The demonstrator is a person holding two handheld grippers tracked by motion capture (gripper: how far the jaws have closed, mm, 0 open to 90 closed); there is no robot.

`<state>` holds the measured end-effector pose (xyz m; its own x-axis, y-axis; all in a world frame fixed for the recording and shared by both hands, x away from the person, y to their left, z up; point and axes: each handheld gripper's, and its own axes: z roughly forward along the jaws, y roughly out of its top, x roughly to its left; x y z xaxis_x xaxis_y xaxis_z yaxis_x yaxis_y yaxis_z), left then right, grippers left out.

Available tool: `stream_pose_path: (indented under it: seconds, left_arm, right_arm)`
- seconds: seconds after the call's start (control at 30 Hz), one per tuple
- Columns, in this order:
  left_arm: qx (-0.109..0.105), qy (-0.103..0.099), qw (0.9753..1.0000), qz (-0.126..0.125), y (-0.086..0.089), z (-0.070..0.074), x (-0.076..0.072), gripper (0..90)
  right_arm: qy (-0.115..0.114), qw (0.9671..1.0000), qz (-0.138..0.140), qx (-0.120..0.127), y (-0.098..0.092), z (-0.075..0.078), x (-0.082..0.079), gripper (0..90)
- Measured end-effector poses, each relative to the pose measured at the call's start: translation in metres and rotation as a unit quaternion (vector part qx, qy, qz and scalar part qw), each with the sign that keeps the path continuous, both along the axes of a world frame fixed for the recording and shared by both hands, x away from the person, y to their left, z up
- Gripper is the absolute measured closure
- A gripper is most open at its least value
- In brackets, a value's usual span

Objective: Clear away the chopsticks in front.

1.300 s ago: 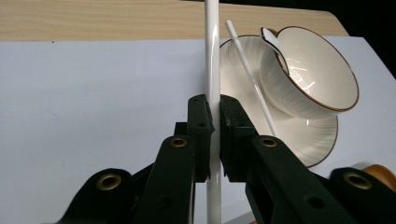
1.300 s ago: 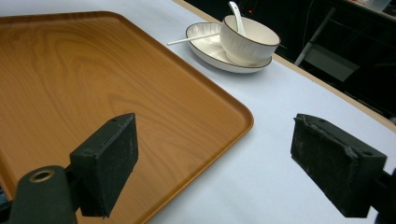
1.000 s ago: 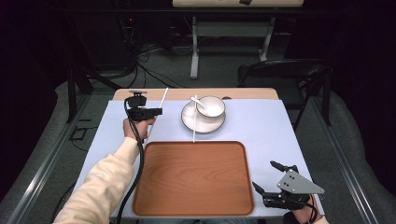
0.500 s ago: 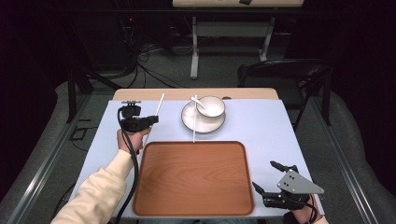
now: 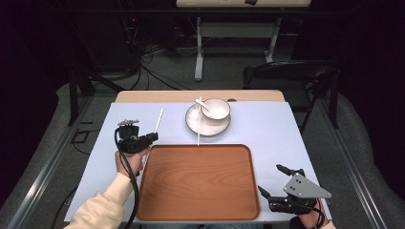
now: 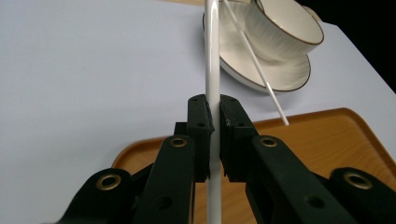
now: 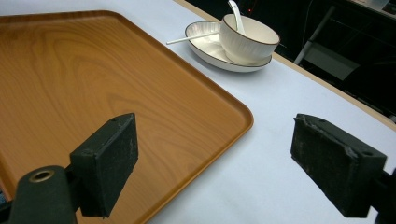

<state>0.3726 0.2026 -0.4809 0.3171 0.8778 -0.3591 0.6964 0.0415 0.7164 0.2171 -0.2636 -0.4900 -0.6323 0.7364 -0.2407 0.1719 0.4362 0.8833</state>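
My left gripper is shut on a white chopstick beside the far left corner of the wooden tray. In the left gripper view the chopstick runs straight up between the closed jaws of that gripper. A second chopstick leans from the plate toward the tray's far edge. A white bowl with a spoon stands on that plate. My right gripper is open near the tray's near right corner, holding nothing.
The tray lies bare on a pale blue table cover. Bowl and plate sit beyond its far edge. A black chair stands behind the table on the right.
My left gripper has moved nearer the person and down to the tray's far left corner, carrying the chopstick. The right gripper has stayed put.
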Motion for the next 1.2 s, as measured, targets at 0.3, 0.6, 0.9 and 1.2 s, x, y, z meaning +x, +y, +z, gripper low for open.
stream_pose_path:
  seconds: [0.3,0.6,0.9,1.2]
  left_arm:
    - [0.001,0.022,0.9995,0.021,0.009,-0.023,-0.027,83.9]
    - [0.006,0.055,0.9981,0.029,0.003,-0.045,-0.043,83.7]
    - [0.027,0.082,0.9957,0.032,-0.003,-0.056,-0.048,83.7]
    - [0.045,0.101,0.9931,0.037,-0.001,-0.062,-0.050,83.8]
  right_arm:
    - [0.001,1.0000,0.000,-0.001,0.000,0.000,0.000,14.4]
    - [0.001,1.0000,0.001,-0.002,0.001,0.000,0.001,14.4]
    - [0.001,1.0000,0.003,-0.002,0.001,0.000,0.001,14.4]
    - [0.001,1.0000,0.003,-0.003,0.001,0.000,0.001,14.4]
